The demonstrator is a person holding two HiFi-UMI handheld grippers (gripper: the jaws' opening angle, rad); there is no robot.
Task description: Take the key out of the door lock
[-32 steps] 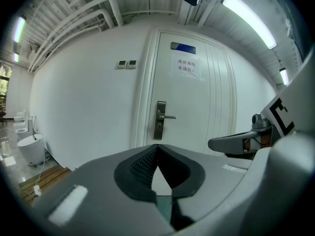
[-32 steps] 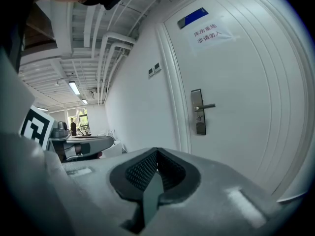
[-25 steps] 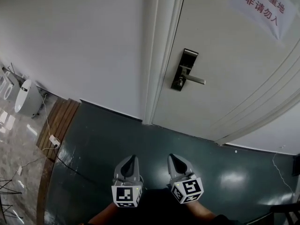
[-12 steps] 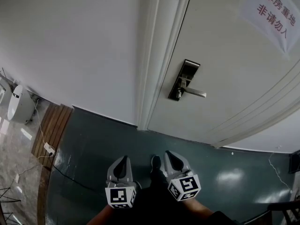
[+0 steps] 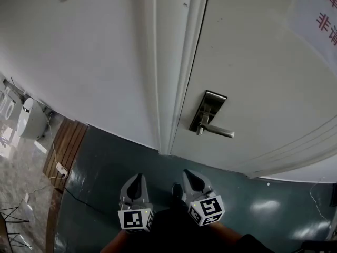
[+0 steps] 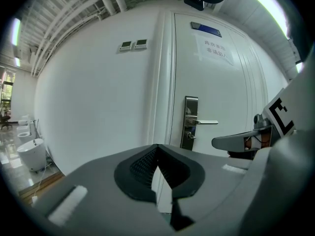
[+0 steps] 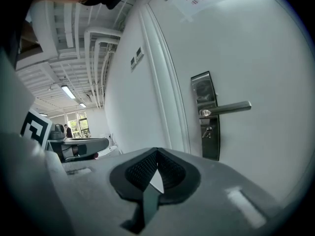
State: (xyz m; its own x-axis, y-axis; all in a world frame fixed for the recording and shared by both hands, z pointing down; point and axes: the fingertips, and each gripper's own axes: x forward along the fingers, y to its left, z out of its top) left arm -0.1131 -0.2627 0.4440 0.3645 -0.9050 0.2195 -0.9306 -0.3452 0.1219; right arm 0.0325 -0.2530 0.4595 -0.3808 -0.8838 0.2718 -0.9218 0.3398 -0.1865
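Note:
A silver lock plate (image 5: 207, 111) with a lever handle (image 5: 218, 133) sits on the white door (image 5: 263, 78). A small key (image 5: 200, 132) sticks out of the keyhole below the lever. It also shows in the left gripper view as the key (image 6: 190, 135) and in the right gripper view as the key (image 7: 209, 131). My left gripper (image 5: 138, 179) and right gripper (image 5: 189, 176) hang low over the dark floor, well short of the door. Both point toward it. The left gripper (image 6: 157, 146) and right gripper (image 7: 157, 150) have their jaws shut on nothing.
A white door frame (image 5: 179, 62) and a wall (image 5: 79, 62) stand left of the door. A paper sign (image 5: 321, 15) with red print hangs at the door's upper right. Wooden boards (image 5: 66, 146), a power strip (image 5: 61, 168) and white fixtures (image 5: 31, 117) lie far left. A shoe (image 5: 177, 190) shows between the grippers.
The view has come closer to the door; the lock plate looks larger and sits lower in the head view. Both grippers stay shut and low, side by side.

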